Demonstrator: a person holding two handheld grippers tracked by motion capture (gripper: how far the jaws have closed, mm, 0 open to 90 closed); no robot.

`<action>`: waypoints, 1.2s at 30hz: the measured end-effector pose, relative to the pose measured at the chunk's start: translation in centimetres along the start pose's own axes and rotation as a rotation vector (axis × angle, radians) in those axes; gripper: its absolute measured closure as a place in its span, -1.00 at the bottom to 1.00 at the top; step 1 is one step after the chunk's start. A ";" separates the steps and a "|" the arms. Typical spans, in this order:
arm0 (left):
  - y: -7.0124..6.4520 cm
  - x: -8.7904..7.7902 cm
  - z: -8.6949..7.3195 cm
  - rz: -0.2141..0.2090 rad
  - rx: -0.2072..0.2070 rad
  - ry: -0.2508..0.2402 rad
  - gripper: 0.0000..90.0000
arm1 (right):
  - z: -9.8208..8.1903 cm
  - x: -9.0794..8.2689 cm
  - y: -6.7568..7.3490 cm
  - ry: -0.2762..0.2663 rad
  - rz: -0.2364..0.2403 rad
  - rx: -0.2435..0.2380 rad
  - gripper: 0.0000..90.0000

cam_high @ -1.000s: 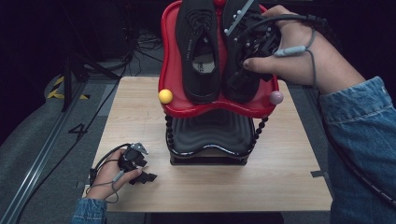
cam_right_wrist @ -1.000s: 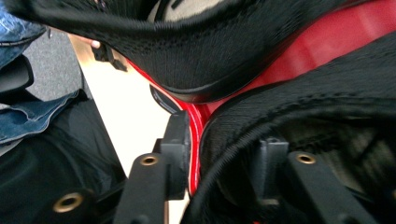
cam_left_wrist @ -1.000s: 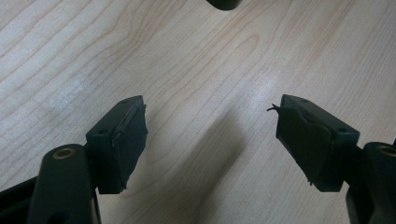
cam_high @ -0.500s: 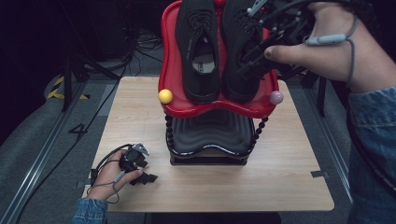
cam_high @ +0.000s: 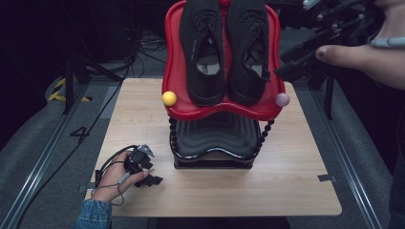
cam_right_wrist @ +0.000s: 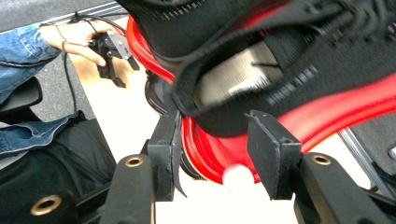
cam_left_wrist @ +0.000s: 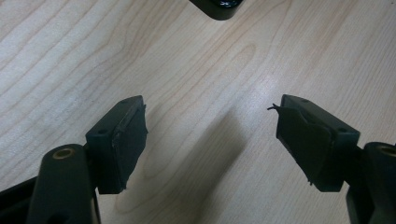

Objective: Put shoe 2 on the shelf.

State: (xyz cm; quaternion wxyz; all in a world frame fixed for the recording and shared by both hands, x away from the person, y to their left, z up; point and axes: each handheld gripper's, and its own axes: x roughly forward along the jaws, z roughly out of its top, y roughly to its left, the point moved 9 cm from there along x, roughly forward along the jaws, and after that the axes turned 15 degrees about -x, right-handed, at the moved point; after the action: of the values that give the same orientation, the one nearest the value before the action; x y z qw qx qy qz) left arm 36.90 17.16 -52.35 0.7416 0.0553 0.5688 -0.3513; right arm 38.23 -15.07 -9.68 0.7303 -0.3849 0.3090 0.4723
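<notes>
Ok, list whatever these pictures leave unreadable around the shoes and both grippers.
- Right gripper: in the high view dark and merged with the background, partly behind the hand; its jaw gap can't be read there.
- Print on the right shoe: blurred in the right gripper view.
- Insole labels of the left shoe: too small in the high view.
- Black stand: cut off by the top edge of the left gripper view.

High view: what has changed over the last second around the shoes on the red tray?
The right gripper let go of the right shoe, its jaws just opening with nothing between them, and drew back off the tray to the right. Both shoes, the red tray and the left gripper resting on the table kept their places.
</notes>
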 end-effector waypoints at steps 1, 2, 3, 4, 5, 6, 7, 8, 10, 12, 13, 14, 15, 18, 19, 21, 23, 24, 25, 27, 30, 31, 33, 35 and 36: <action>0.4 -0.1 0.0 0.015 -0.004 -0.006 -0.44 | -0.3 -0.1 -0.1 -0.001 0.000 0.004 0.23; 0.4 -0.1 0.0 0.015 -0.004 -0.006 -0.44 | -0.3 -0.1 -0.1 -0.001 0.000 0.004 0.23; 0.6 -0.3 -0.1 0.019 -0.013 -0.008 -0.44 | -1.0 -0.3 -0.2 -0.001 0.000 0.020 0.23; 0.7 -0.4 -0.1 0.018 -0.017 -0.013 -0.44 | -1.3 -0.3 -0.2 -0.002 -0.002 0.023 0.23; 0.7 -0.5 -0.1 0.018 -0.017 -0.013 -0.44 | -1.7 -0.4 -0.3 -0.001 -0.003 0.031 0.22; 0.7 -0.5 -0.1 0.018 -0.017 -0.013 -0.44 | -1.7 -0.4 -0.3 -0.001 -0.003 0.031 0.22; 0.8 -0.6 -0.1 0.017 -0.020 -0.020 -0.44 | -2.6 -0.6 -0.6 0.001 -0.013 0.043 0.22; 0.8 -0.6 -0.1 0.017 -0.020 -0.020 -0.44 | -2.6 -0.6 -0.6 0.001 -0.013 0.043 0.22; 1.2 -0.9 -0.2 0.028 -0.023 -0.022 -0.44 | -3.9 -0.6 -0.7 0.014 -0.016 0.065 0.19; 1.2 -0.9 -0.2 0.025 -0.028 -0.027 -0.44 | -5.0 -0.4 -0.9 0.025 -0.021 0.076 0.17; 1.3 -1.0 -0.3 0.024 -0.037 -0.027 -0.44 | -5.5 -0.4 -1.0 0.029 -0.019 0.086 0.16; 1.3 -1.0 -0.3 0.024 -0.037 -0.027 -0.44 | -5.5 -0.4 -1.0 0.029 -0.019 0.086 0.16; 1.4 -1.0 -0.3 0.025 -0.037 -0.031 -0.44 | -6.7 -0.2 -1.2 0.033 -0.025 0.100 0.15; 1.5 -1.1 -0.3 0.026 -0.037 -0.030 -0.44 | -8.4 0.3 -1.2 0.042 -0.028 0.120 0.14; 1.5 -1.1 -0.3 0.026 -0.037 -0.030 -0.44 | -8.4 0.3 -1.2 0.042 -0.028 0.120 0.14; 1.5 -1.1 -0.3 0.026 -0.037 -0.037 -0.44 | -10.1 1.0 -1.2 0.041 -0.026 0.139 0.10; 1.5 -1.1 -0.3 0.027 -0.038 -0.037 -0.44 | -10.8 1.3 -1.2 0.044 -0.030 0.144 0.10; 1.5 -1.1 -0.3 0.028 -0.043 -0.034 -0.44 | -11.4 1.6 -1.2 0.042 -0.030 0.150 0.09; 1.5 -1.1 -0.4 0.027 -0.045 -0.033 -0.44 | -12.5 2.2 -1.2 0.040 -0.032 0.159 0.08; 1.6 -1.1 -0.3 0.030 -0.038 -0.039 -0.44 | -14.0 3.1 -1.2 0.047 -0.036 0.173 0.06; 1.6 -1.1 -0.3 0.030 -0.044 -0.039 -0.44 | -16.3 4.6 -1.1 0.042 -0.024 0.200 0.05; 1.5 -1.0 -0.4 0.028 -0.041 -0.036 -0.44 | -16.8 5.0 -1.0 0.040 -0.019 0.209 0.04; 1.4 -1.0 -0.5 0.023 -0.047 -0.031 -0.44 | -18.4 6.1 -1.0 0.047 -0.013 0.229 0.03; 1.5 -1.1 -0.6 0.027 -0.048 -0.031 -0.44 | -19.7 7.2 -0.9 0.053 -0.006 0.245 0.01; 1.5 -1.1 -0.6 0.027 -0.048 -0.031 -0.44 | -19.7 7.2 -0.9 0.053 -0.006 0.245 0.01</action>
State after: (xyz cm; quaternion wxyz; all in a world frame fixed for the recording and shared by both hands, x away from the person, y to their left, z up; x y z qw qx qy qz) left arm 37.17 19.04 -52.08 0.7561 0.0396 0.5648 -0.3284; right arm 39.89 -28.86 -25.37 0.7649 -0.3057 0.3824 0.4187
